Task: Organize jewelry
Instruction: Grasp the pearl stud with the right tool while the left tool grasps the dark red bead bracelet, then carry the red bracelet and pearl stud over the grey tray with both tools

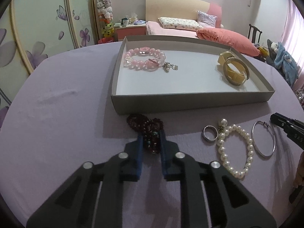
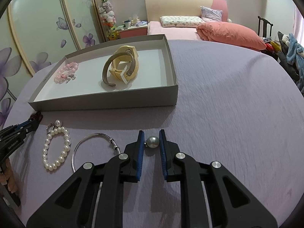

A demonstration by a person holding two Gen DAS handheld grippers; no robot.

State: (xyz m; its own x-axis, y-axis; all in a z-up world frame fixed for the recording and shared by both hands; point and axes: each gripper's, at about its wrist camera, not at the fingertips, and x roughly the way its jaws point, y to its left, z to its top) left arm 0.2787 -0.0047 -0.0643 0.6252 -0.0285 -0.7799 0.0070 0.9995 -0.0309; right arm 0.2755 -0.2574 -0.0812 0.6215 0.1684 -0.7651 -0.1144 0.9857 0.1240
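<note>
The left hand-held gripper (image 1: 151, 135) is clamping a dark red bead bracelet (image 1: 147, 128) between its blue pads, with the bracelet lying on the lilac-covered table (image 1: 62, 114) just in front of the grey tray (image 1: 190, 99). The right hand-held gripper (image 2: 151, 139) is gripping a grey pearl earring (image 2: 152, 142) between its pads, low over the table. Inside the tray, a pink bead bracelet (image 1: 144, 58) is resting at the left and a yellow watch (image 1: 234, 70) with a metal bangle (image 2: 109, 70) at the right. A ring (image 1: 210, 133), a white pearl bracelet (image 1: 235, 150) and a thin hoop (image 1: 263, 138) are lying on the table between the two grippers.
</note>
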